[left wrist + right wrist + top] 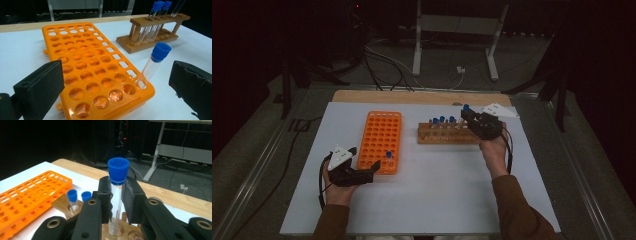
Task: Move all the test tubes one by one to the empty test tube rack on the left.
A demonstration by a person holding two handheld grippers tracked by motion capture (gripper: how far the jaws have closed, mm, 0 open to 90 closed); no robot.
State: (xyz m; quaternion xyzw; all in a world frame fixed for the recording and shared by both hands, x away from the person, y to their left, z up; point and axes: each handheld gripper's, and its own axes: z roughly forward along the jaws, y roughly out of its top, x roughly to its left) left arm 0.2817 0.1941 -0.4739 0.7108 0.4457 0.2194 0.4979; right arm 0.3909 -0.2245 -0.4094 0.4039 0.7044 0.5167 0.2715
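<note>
My right gripper (468, 115) is shut on a clear test tube with a blue cap (117, 190), held upright just above the right end of the wooden rack (447, 135); the tube's bottom hangs over a rack hole (115, 229). Three more blue-capped tubes (442, 121) stand in that rack. An orange tube rack (380, 141) lies left of it, with one blue-capped tube (153, 65) leaning in a hole at its near right corner. My left gripper (374, 167) rests open at the orange rack's near edge, its jaws wide apart on either side of that corner (120, 100).
A white mat (427, 190) covers the wooden table (422, 96). Beyond the table are a metal stand (457, 30) and cables on the floor (382, 70). Bare mat lies in front of both racks.
</note>
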